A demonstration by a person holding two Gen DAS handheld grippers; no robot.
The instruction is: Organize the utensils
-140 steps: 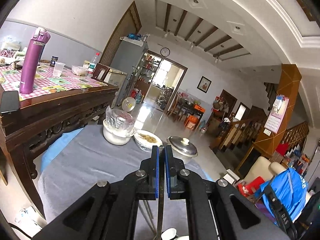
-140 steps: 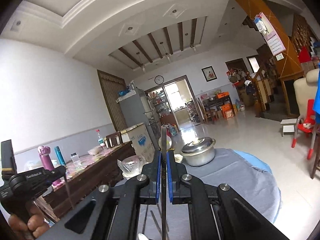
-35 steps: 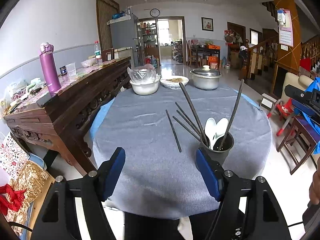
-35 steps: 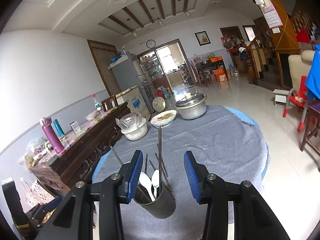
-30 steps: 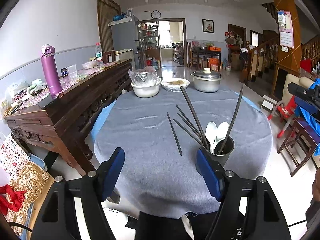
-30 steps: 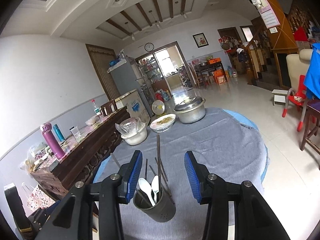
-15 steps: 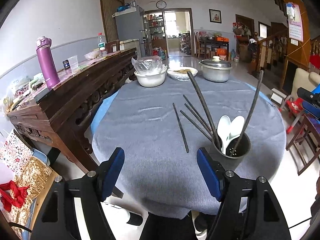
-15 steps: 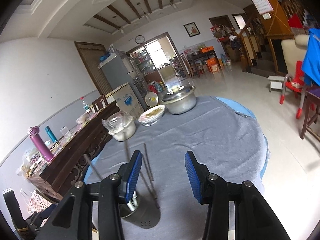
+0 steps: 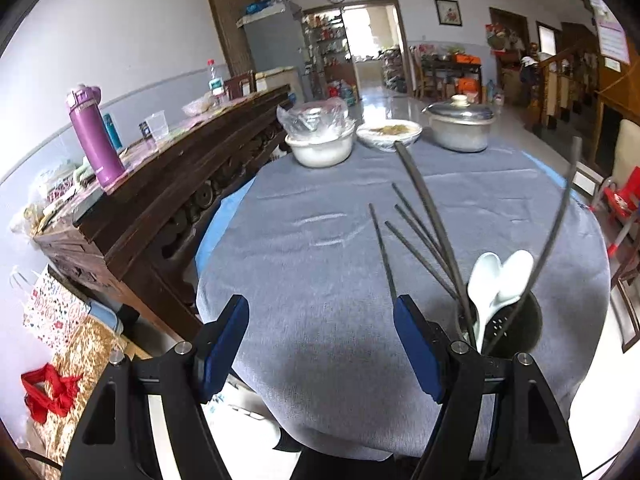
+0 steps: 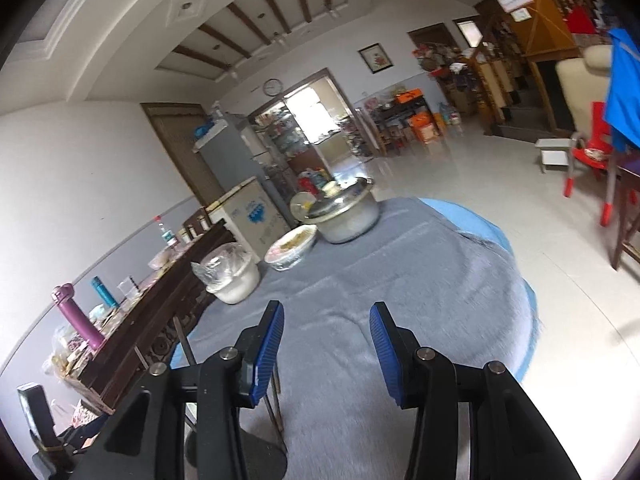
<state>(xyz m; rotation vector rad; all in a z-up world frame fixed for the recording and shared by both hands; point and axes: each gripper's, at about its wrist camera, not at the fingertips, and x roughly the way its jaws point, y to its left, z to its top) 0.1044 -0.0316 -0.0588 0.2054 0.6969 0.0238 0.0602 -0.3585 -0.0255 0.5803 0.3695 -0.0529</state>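
Note:
A black perforated holder (image 9: pixel 516 332) stands near the right front of the grey-clothed round table (image 9: pixel 304 240). Two white spoons (image 9: pixel 500 276) and two dark chopsticks (image 9: pixel 428 204) stand in it. Several loose chopsticks (image 9: pixel 382 244) lie on the cloth just left of and behind it. My left gripper (image 9: pixel 320 320) is open and empty over the table's near edge, with the holder beside its right finger. My right gripper (image 10: pixel 326 328) is open and empty above the cloth. In the right wrist view the holder (image 10: pixel 256 456) is mostly hidden behind the left finger, with a chopstick (image 10: pixel 275 404) showing.
At the table's far side sit a plastic-covered white bowl (image 9: pixel 320 140), a dish of food (image 9: pixel 390 134) and a lidded steel pot (image 9: pixel 460 128). A dark wooden sideboard (image 9: pixel 160 200) with a purple flask (image 9: pixel 94 136) flanks the left. A red chair (image 10: pixel 588 160) stands to the right.
Both grippers were shut on chopsticks earlier and now stand open, with the chopsticks in the holder. Over the last second both moved forward and lower; the holder slid to the lower left of the right wrist view.

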